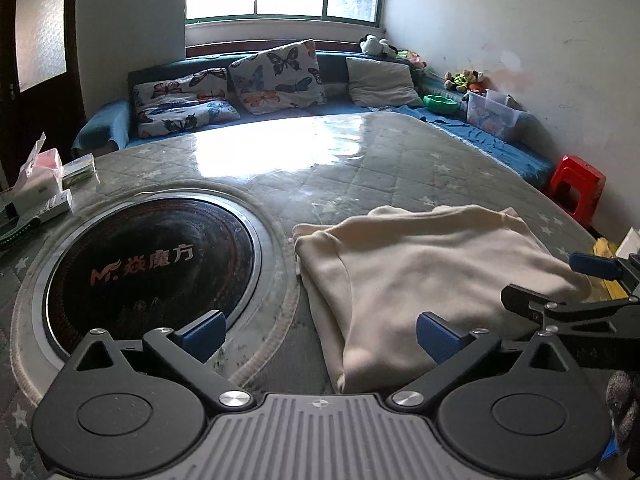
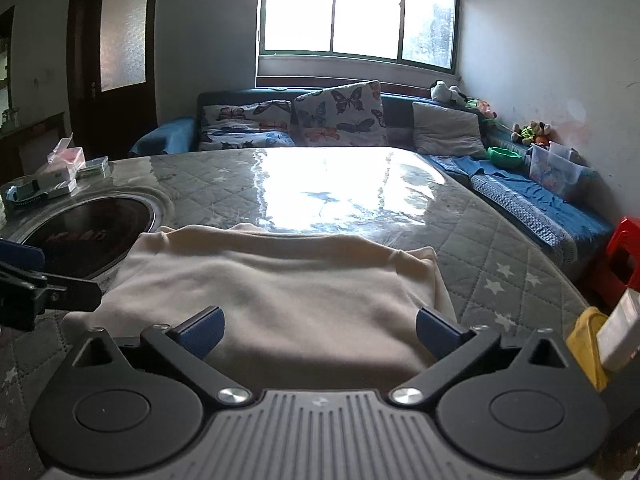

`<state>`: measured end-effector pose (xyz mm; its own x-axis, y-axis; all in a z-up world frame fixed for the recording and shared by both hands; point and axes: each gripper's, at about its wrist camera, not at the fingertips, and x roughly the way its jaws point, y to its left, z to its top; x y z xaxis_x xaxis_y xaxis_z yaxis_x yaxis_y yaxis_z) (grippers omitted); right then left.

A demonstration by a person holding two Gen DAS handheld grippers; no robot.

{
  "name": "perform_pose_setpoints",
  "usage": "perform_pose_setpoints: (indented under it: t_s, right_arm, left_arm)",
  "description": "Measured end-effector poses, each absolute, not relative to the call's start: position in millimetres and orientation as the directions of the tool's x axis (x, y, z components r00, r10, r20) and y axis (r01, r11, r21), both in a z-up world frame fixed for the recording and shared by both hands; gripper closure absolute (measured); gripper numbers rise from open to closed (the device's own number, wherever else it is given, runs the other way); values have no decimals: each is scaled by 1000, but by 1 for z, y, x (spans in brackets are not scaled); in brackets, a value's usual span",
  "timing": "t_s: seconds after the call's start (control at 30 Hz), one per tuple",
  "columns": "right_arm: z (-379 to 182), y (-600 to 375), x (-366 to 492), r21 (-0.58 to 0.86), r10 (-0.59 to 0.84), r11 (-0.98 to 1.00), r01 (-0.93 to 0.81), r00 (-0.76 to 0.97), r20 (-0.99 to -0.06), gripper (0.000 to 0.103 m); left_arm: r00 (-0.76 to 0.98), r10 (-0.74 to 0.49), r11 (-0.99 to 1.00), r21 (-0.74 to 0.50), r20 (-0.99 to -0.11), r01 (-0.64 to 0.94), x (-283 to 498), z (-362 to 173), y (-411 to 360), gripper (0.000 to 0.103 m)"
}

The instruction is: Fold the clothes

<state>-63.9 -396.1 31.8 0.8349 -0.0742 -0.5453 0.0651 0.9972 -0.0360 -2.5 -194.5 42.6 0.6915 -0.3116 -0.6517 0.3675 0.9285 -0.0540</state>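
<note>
A cream garment (image 1: 424,276) lies folded flat on the quilted table cover (image 1: 360,168). My left gripper (image 1: 320,334) stands open above the garment's left edge, its blue pads apart with nothing pressed between them. In the right wrist view the same garment (image 2: 272,292) spreads ahead. My right gripper (image 2: 318,330) stands open over its near edge, holding nothing. The right gripper (image 1: 592,280) shows at the right edge of the left wrist view. The left gripper (image 2: 24,276) shows at the left edge of the right wrist view.
A round black cooktop (image 1: 148,268) is set into the table, left of the garment. Boxes and packets (image 1: 44,184) sit at the far left. A sofa with butterfly cushions (image 1: 276,76) runs behind the table. A red stool (image 1: 576,188) and a yellow object (image 2: 588,344) stand at the right.
</note>
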Motion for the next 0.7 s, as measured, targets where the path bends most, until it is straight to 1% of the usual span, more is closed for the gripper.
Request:
perform_pose_setpoints:
  t_s: [0.03, 0.7]
  right_arm:
    - [31, -396, -65, -36, -77, 997, 68, 835, -545, 0]
    - [24, -374, -101, -48, -72, 997, 55, 827, -557, 0]
  left_arm:
    - [693, -314, 928, -54, -649, 369, -5, 43, -194, 0]
    - [695, -331, 922, -62, -638, 382, -50, 35, -182, 0]
